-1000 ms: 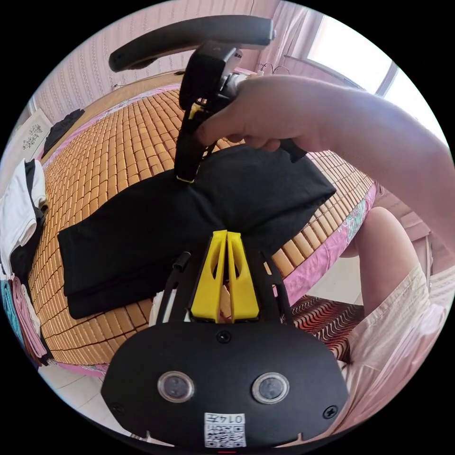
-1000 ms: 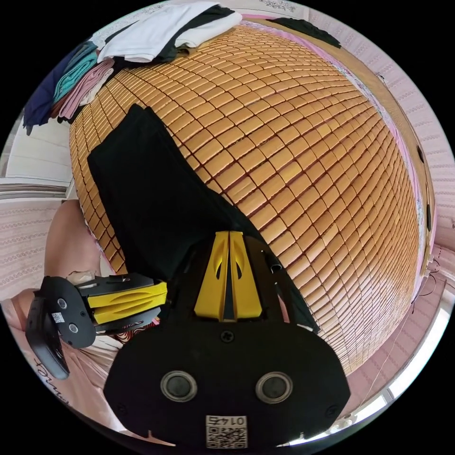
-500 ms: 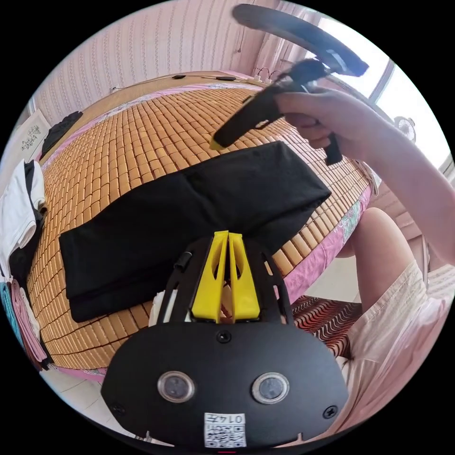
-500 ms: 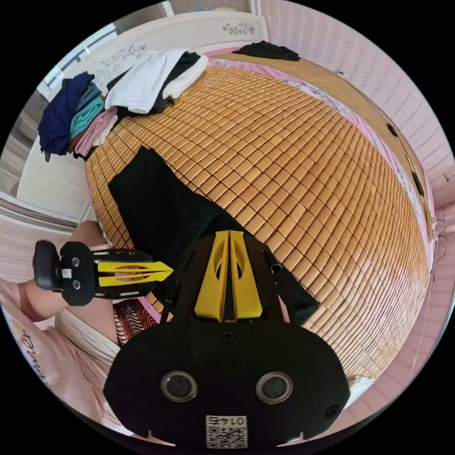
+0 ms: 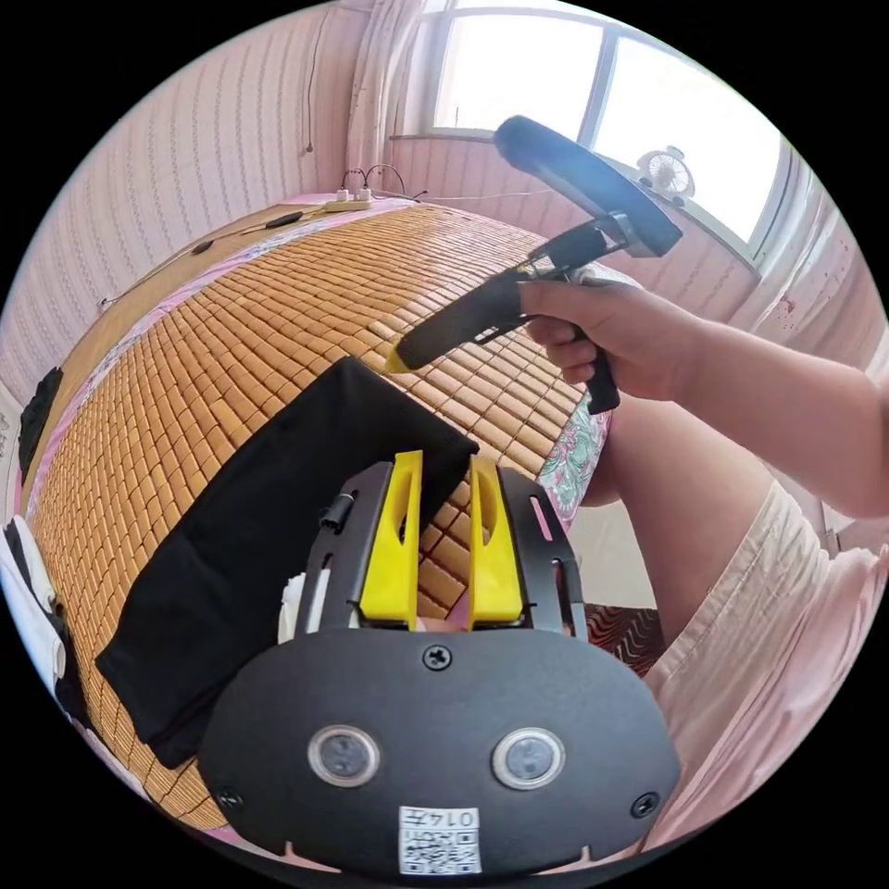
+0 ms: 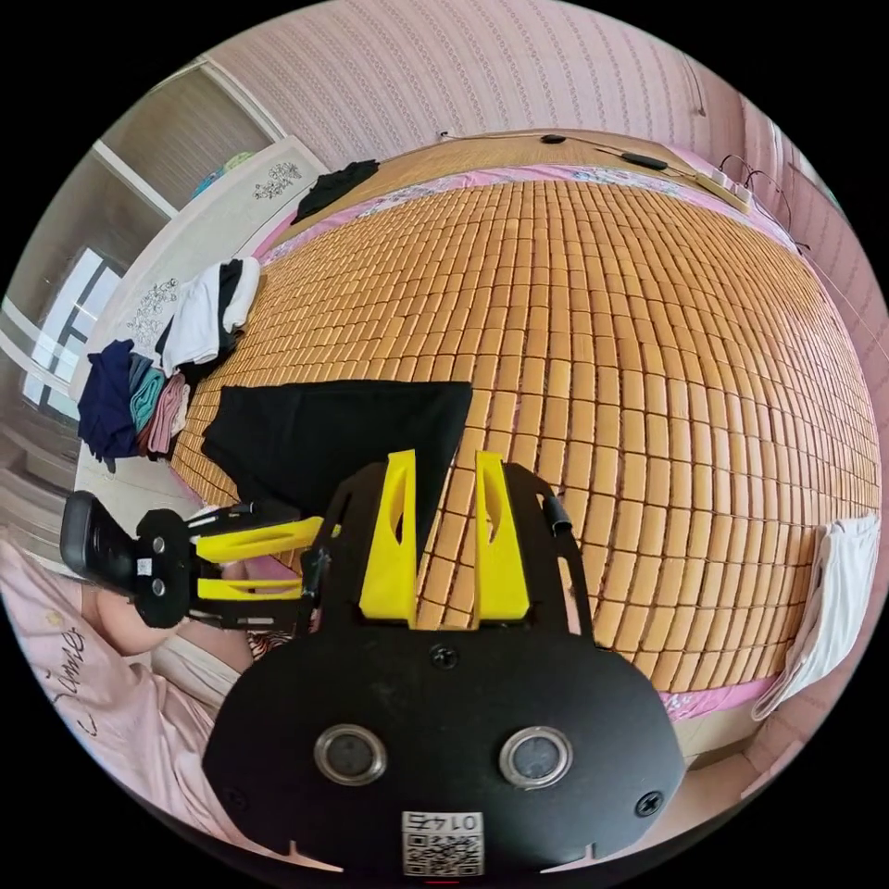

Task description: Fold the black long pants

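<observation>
While lying flat on the bamboo mat [image 6: 648,352], black long pants [image 5: 269,519] already doubled lengthwise, one leg stacked on the other in a long narrow band, with a lower layer peeking out along the edge near 7 o'clock in the left gripper view. Judged roughly half done: lengthwise fold made, crosswise folds to shorten the band apparently left. Seen in the right gripper view as a dark slab [image 6: 343,435] at about 9 o'clock from the picture's middle, close to the mat's near edge.

Left gripper [image 5: 443,463] spread, a clear gap between its yellow jaws, nothing between them; hovering above the band's near corner, touching no cloth as far as can be told. Same tool caught in the right gripper view [image 6: 310,556] at 8 o'clock, jaws apart and empty, held off the bed's edge.

Right gripper [image 6: 443,458] likewise spread, mat tiles visible through the gap, gripping nothing. In the left gripper view, carried by a hand [image 5: 602,333] at 1 o'clock, yellow tip above the mat just beyond the band's far corner, clear of the cloth.

Heap of other clothes [image 6: 157,380] piled at the mat's far end, well apart from the pants.
</observation>
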